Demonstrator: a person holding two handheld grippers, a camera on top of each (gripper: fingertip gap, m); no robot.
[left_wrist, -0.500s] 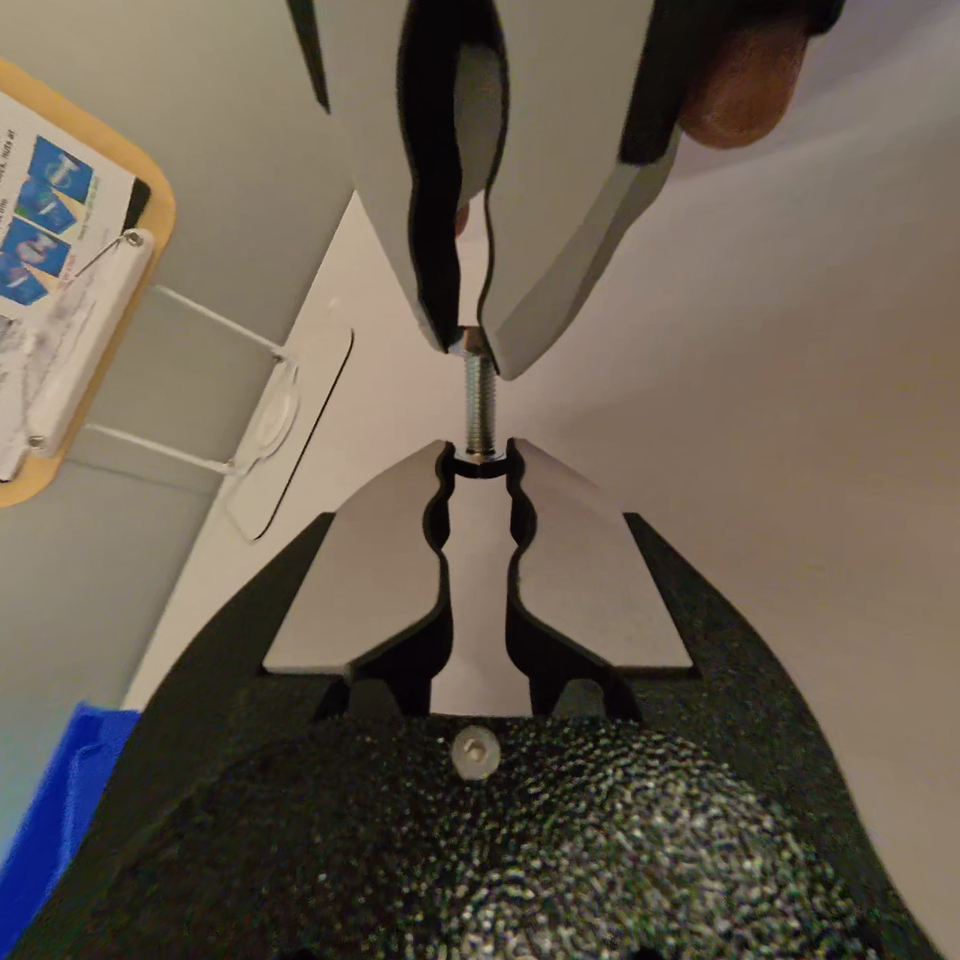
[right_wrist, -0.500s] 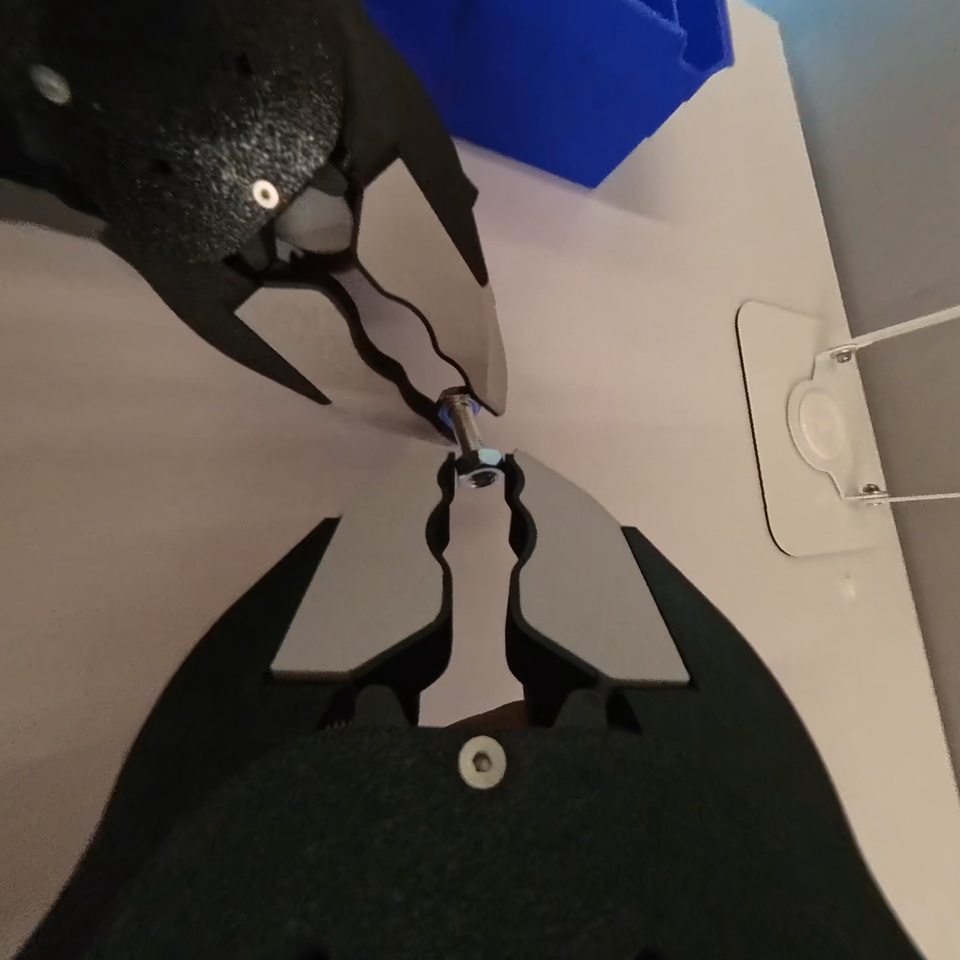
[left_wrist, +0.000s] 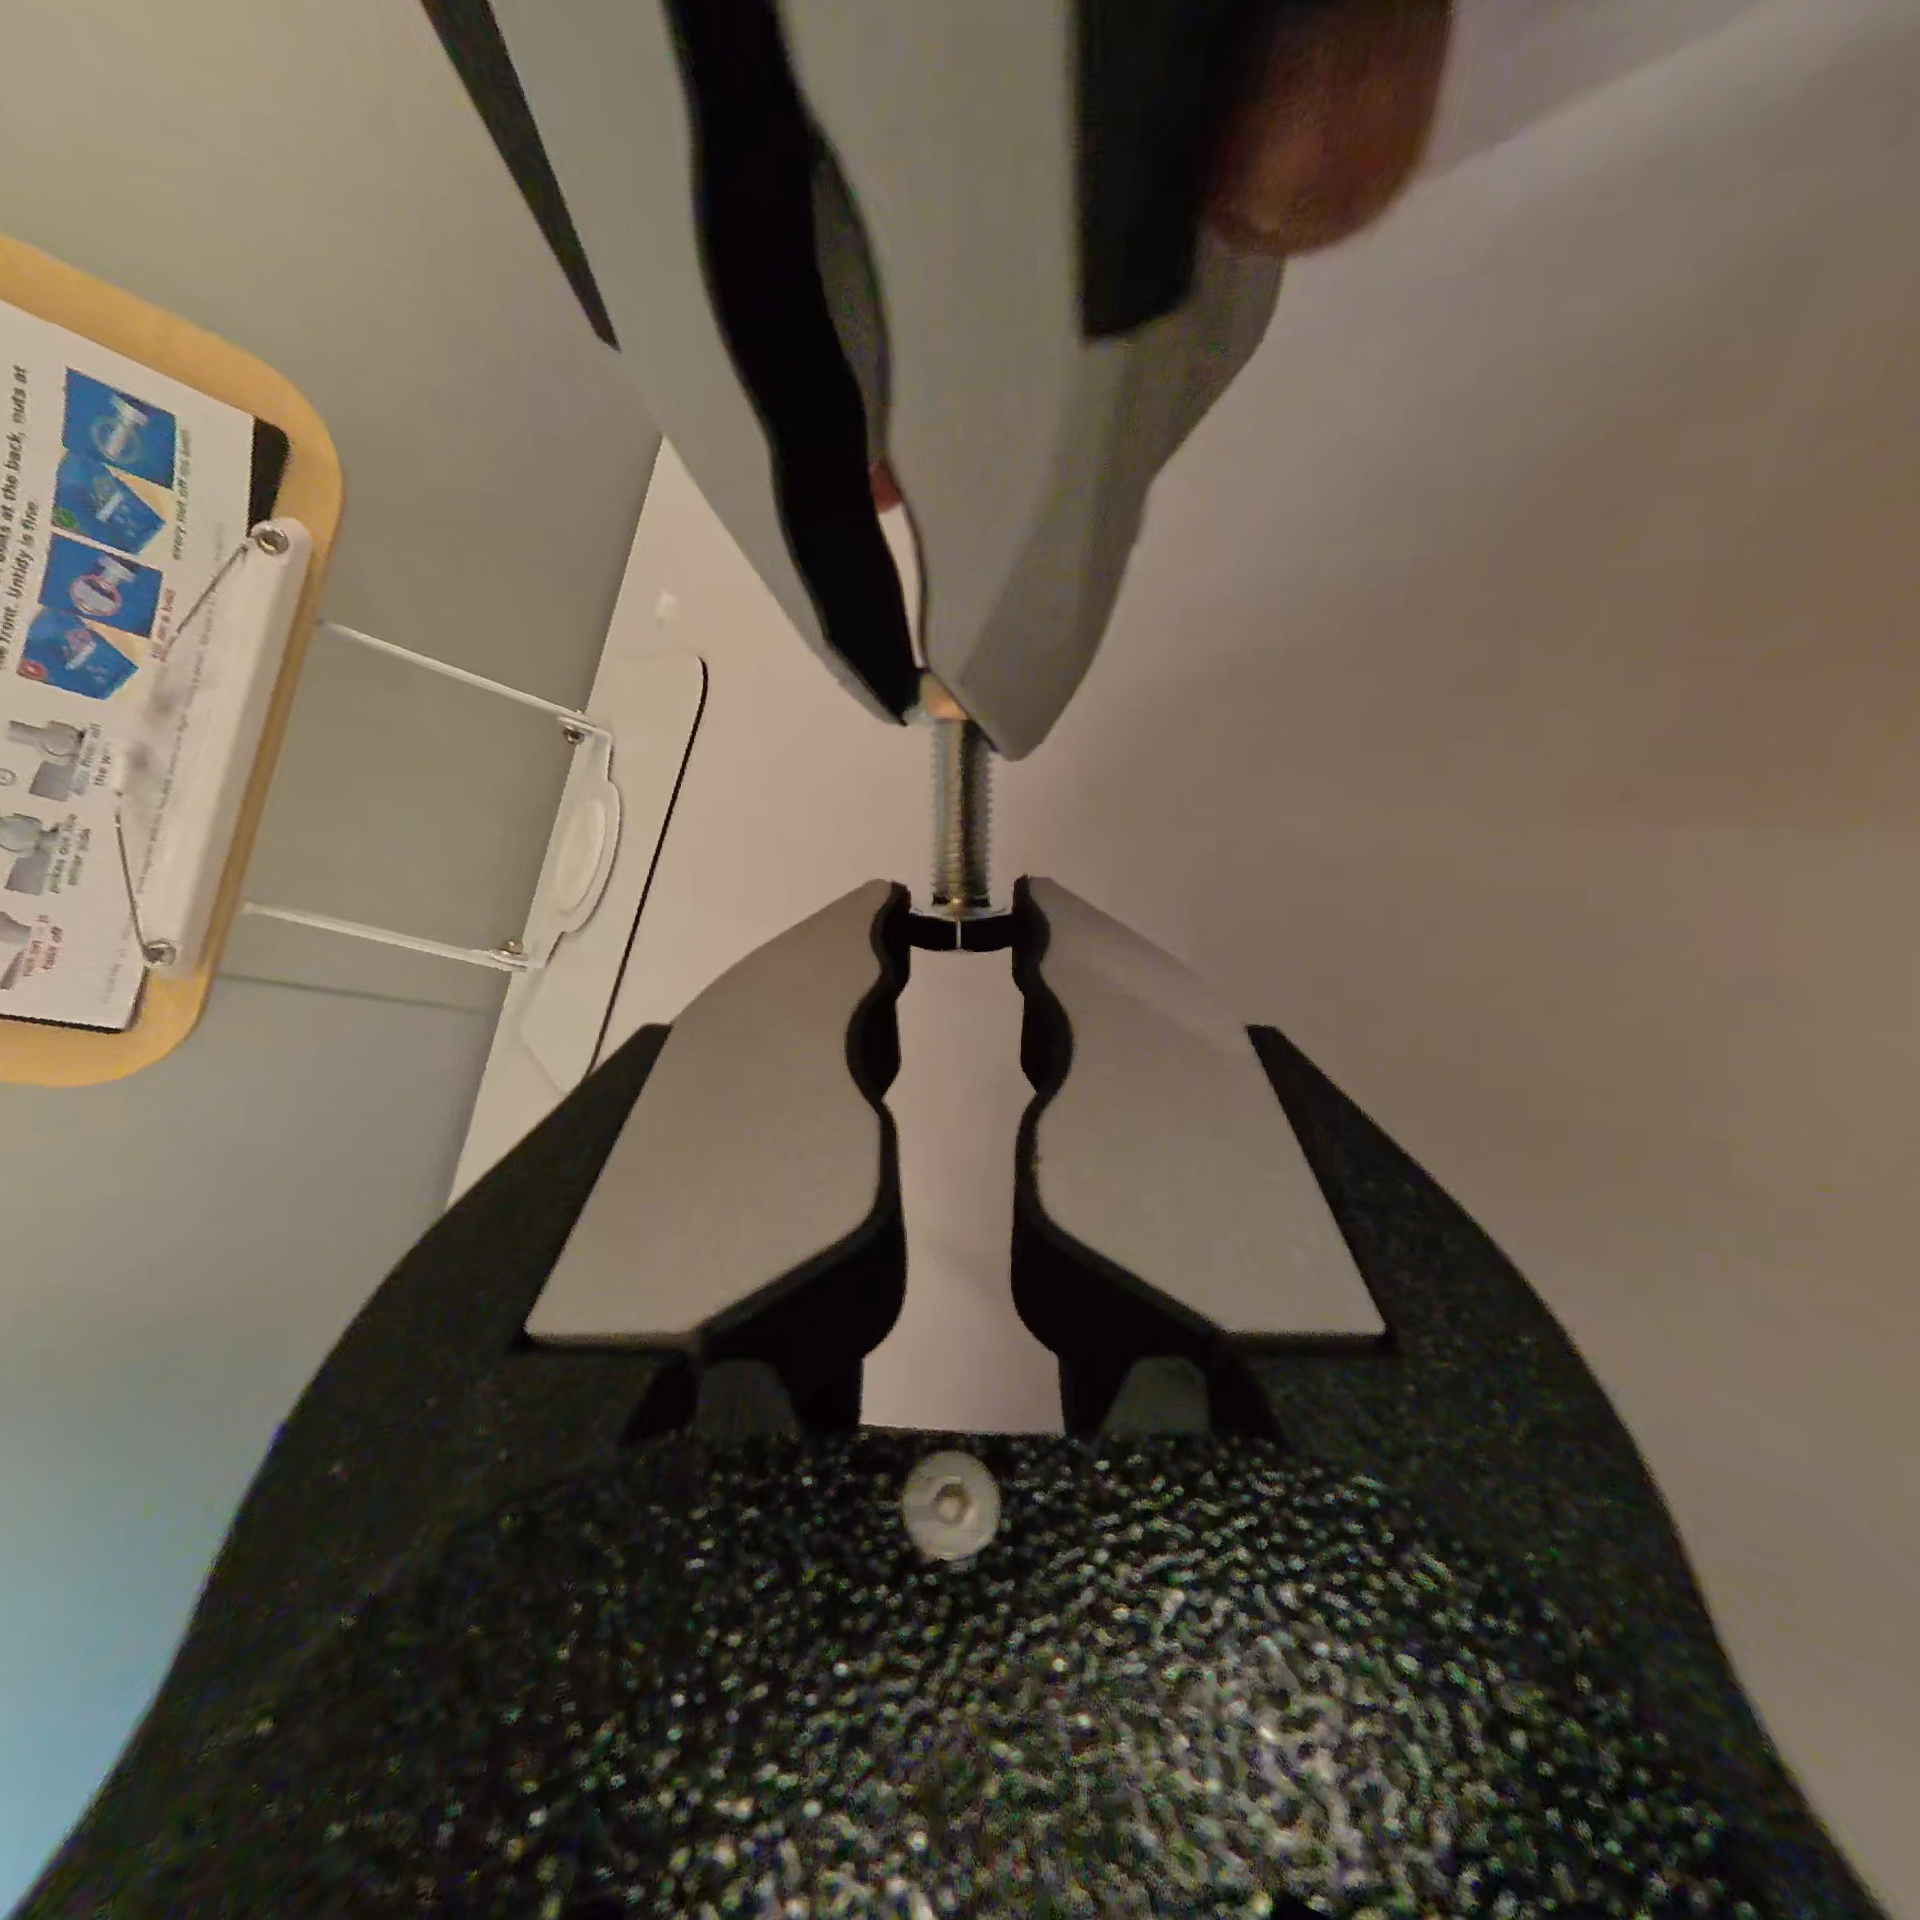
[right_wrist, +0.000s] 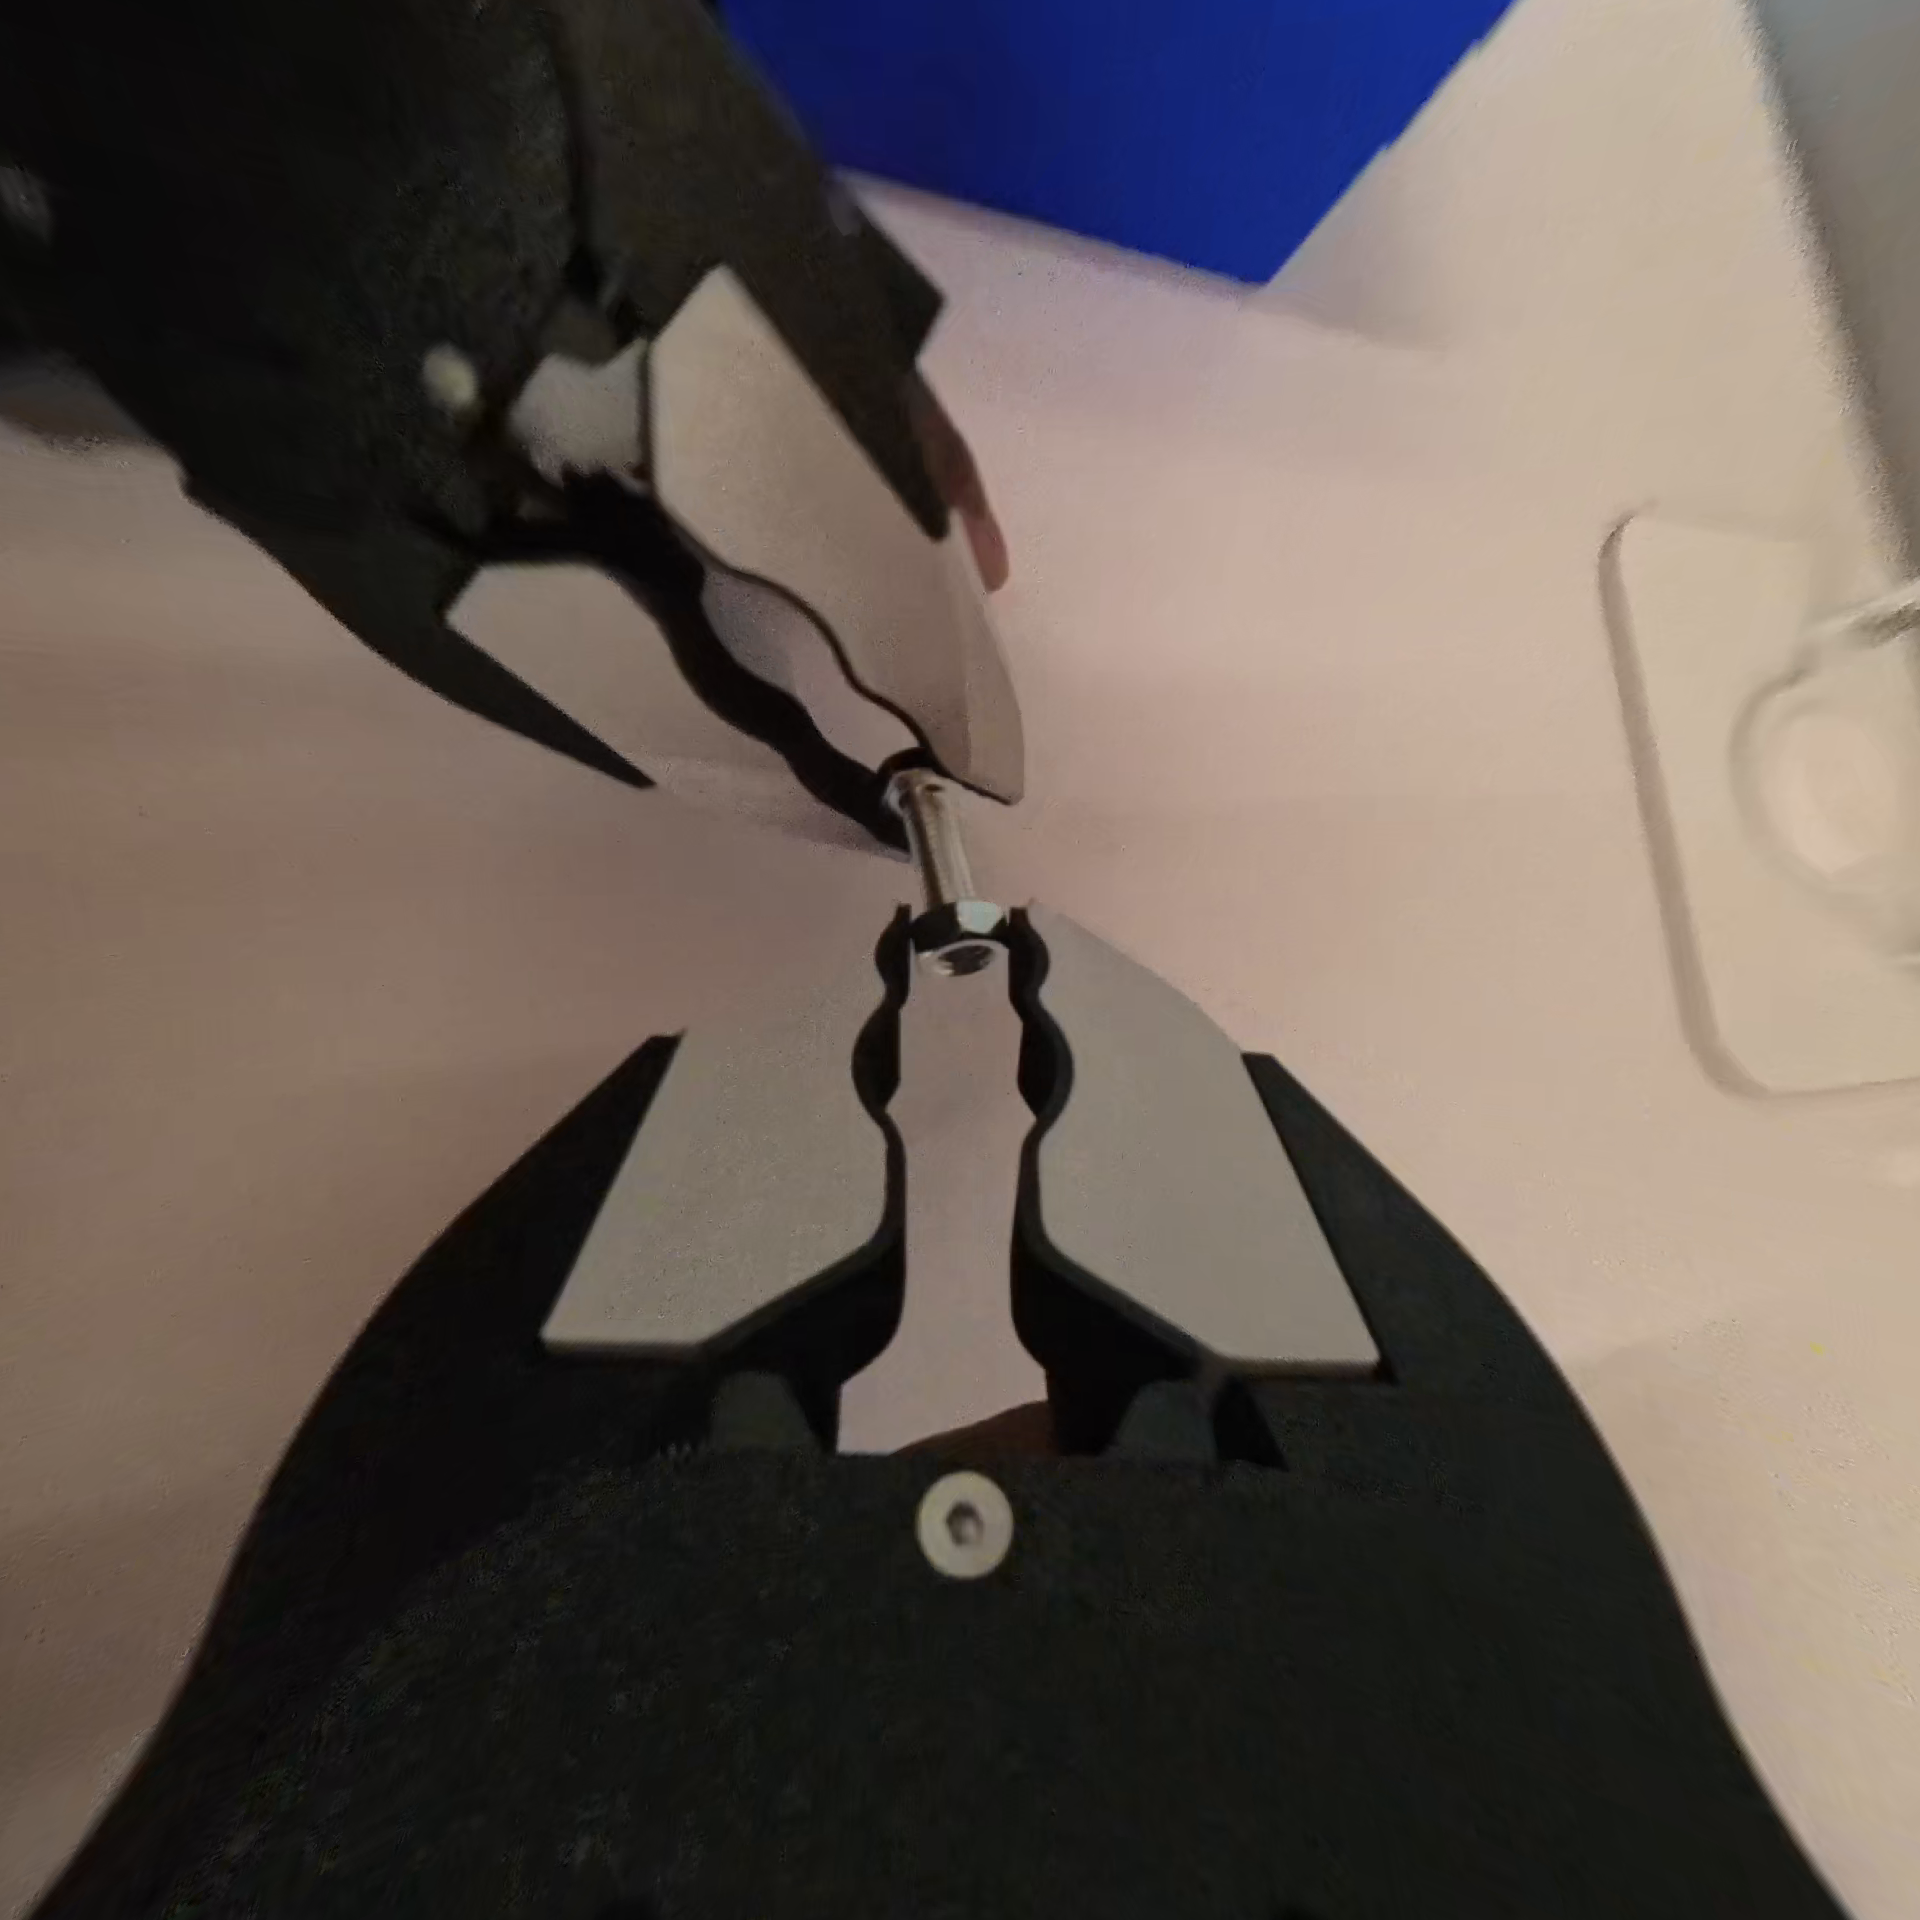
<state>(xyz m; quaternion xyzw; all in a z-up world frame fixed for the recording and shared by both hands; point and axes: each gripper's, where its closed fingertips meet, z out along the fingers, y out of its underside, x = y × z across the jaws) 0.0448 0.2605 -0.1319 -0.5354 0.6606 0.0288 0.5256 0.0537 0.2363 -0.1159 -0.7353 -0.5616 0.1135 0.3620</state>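
A silver bolt (left_wrist: 961, 810) hangs in the air between my two grippers, above the white table (left_wrist: 1507, 831). In the left wrist view my left gripper (left_wrist: 956, 914) is shut on the bolt's flat head, both pads pressing on it, and the threaded shaft points away from me. The right gripper (left_wrist: 940, 707) comes in from the top and grips the far end. In the right wrist view my right gripper (right_wrist: 956, 940) is shut on a silver hex nut (right_wrist: 956, 935) that sits on the bolt (right_wrist: 930, 842). The left gripper (right_wrist: 914, 779) holds the bolt's other end.
A blue bin (right_wrist: 1039, 125) stands at the far edge of the table. A wooden board with a printed sheet (left_wrist: 135, 665) rests on a white wire stand, whose flat base (left_wrist: 613, 831) also shows in the right wrist view (right_wrist: 1766, 810). A person's finger (left_wrist: 1320, 135) shows at the top.
Both grippers keep their hold on bolt and nut. The right gripper has turned a little about the bolt, so its view has swung and blurred. The bolt stays between the tips.
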